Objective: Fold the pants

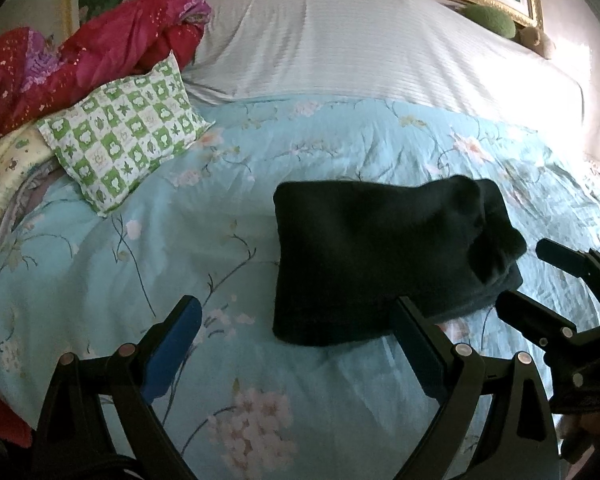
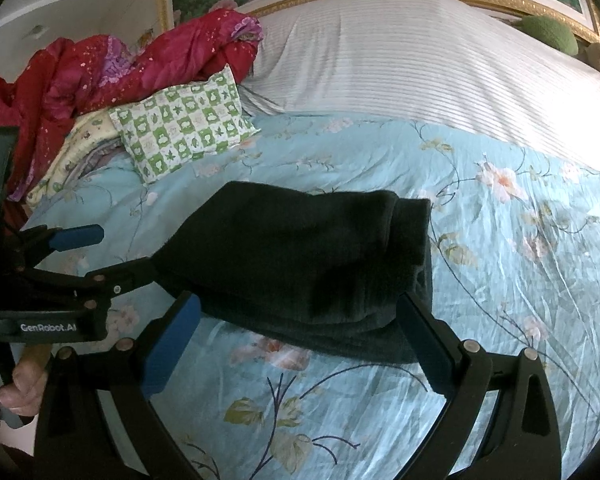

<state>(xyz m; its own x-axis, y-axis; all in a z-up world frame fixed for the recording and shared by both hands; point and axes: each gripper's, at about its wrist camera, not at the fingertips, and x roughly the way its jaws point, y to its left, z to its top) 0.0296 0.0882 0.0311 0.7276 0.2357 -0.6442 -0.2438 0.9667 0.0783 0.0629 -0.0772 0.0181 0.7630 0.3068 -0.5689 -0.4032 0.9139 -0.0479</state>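
Dark fleecy pants (image 1: 384, 256) folded into a thick rectangle on crinkled floral quilt (image 1: 220, 248), left gripper (image 1: 300, 344) and right gripper (image 2: 300, 340) both spread wide, empty, near edge

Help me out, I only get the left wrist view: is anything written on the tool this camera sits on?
Observer: Yes. In the right wrist view, the left gripper carries white lettering, GenRobot.AI, on its black body.
Operator: What holds it up?
Observer: A hand grips it from below, at the lower left edge of that view.
Operator: The other tool's fingers look plain black to me. Are they?
Observer: No. The right gripper has blue pads on its fingers. They are spread wide, and the near edge of the folded black fleece pants shows between them.
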